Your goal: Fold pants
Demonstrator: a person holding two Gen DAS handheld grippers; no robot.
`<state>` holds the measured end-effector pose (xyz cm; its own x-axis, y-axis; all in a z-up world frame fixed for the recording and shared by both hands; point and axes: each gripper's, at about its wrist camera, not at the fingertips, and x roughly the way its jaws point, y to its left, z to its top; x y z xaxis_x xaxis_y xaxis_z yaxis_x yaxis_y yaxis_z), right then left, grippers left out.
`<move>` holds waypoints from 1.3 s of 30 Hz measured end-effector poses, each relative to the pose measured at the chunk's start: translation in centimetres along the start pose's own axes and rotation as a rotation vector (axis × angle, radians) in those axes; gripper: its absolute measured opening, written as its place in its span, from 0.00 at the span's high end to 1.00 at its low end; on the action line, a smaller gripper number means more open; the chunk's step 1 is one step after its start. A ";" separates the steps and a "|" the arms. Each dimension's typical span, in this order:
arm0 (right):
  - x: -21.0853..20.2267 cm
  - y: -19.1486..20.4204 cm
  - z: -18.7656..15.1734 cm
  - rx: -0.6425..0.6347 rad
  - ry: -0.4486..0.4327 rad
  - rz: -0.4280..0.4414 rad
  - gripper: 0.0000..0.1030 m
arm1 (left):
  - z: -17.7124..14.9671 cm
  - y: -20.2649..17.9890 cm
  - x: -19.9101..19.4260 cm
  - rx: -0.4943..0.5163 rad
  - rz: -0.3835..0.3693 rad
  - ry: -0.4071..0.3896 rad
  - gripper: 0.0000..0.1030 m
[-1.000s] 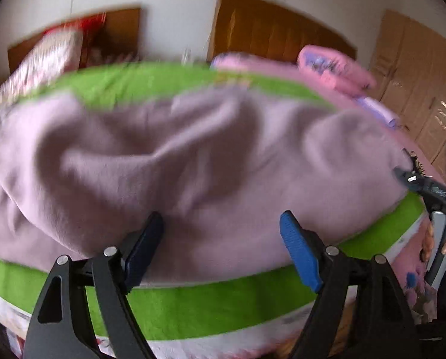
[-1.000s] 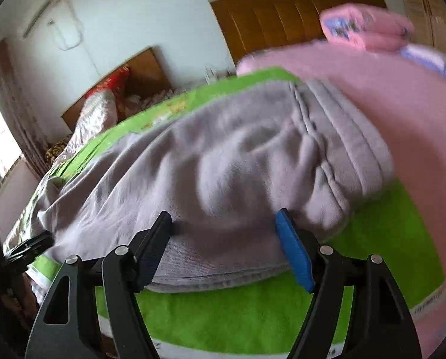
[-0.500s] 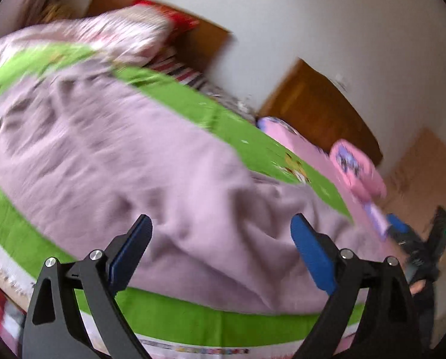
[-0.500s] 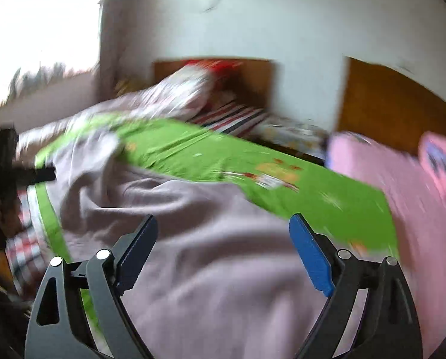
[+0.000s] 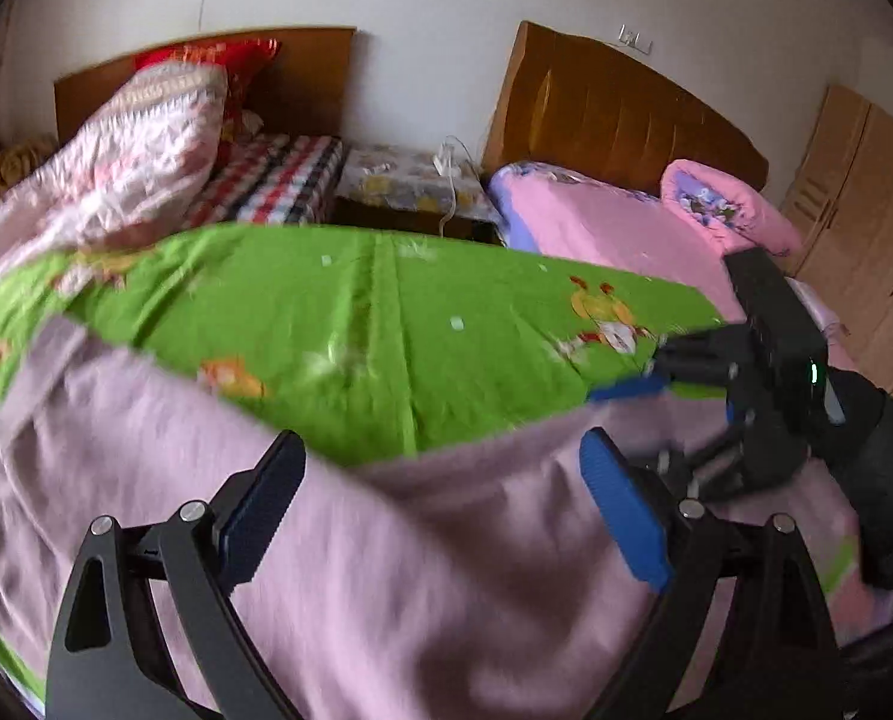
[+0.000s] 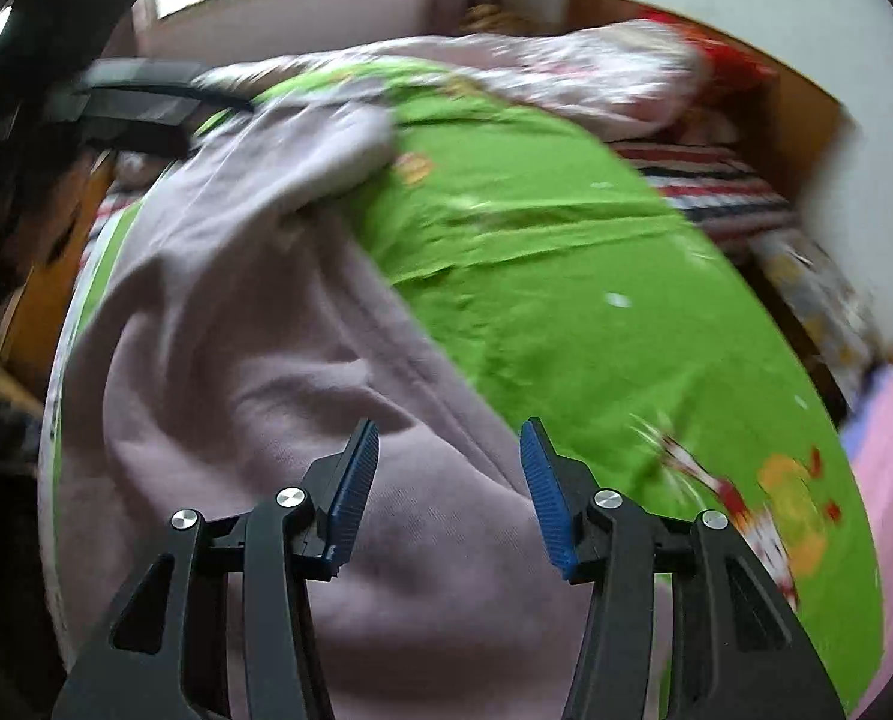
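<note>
Lying rumpled, soft fleecy lilac pants [image 6: 278, 360] cover smooth green sheet [image 6: 566, 276].

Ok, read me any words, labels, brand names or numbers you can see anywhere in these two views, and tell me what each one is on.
No readable text in either view.
Green printed bedsheet: cartoon pictures only, no lettering that can be made out.
Rolled pink quilt with a purple print: pattern too blurred to tell whether it holds letters.
Lilac fleece pants: no label or tag showing.
Black gripper body with a small green light: no marking legible.
</note>
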<state>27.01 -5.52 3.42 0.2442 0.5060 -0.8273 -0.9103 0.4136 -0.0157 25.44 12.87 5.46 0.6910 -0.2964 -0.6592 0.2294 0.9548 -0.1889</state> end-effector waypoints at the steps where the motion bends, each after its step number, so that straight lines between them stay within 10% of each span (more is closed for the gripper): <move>1: 0.8 0.2 0.4 -0.022 0.006 0.038 0.57 | 0.3 0.1 0.1 -0.016 -0.005 -0.017 0.11; 8: 3.8 1.5 0.9 -0.129 0.053 0.183 0.63 | -3.5 4.3 -2.4 -0.258 0.041 -0.079 0.11; 12: 3.3 2.4 0.7 -0.157 0.042 0.186 0.83 | -7.2 7.2 -4.7 -0.348 0.136 -0.061 0.10; 20: -2.1 4.5 1.5 -0.200 -0.111 -0.195 0.92 | -11.3 13.3 -7.7 -0.543 0.216 -0.087 0.10; 23: -0.2 3.5 1.3 -0.130 -0.065 -0.185 0.92 | -12.2 14.3 -7.5 -0.584 0.210 -0.088 0.10; 29: 2.8 3.4 0.8 -0.079 0.077 -0.151 0.82 | -14.3 17.3 -10.0 -0.635 0.283 -0.109 0.09; 31: 1.7 2.5 1.7 -0.040 0.060 -0.125 0.22 | -15.3 19.7 -12.0 -0.670 0.330 -0.129 0.09; 32: 0.8 2.2 2.5 -0.026 0.016 -0.137 0.14 | -15.8 20.8 -12.8 -0.690 0.344 -0.137 0.09; 39: 0.7 2.6 14.5 0.039 -0.209 0.000 0.37 | -17.1 27.3 -14.7 -0.821 0.347 -0.199 0.10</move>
<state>29.64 6.87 10.88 0.3119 0.6500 -0.6930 -0.8975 0.4409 0.0096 9.77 43.62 -2.46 0.7532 0.0851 -0.6522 -0.5208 0.6828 -0.5124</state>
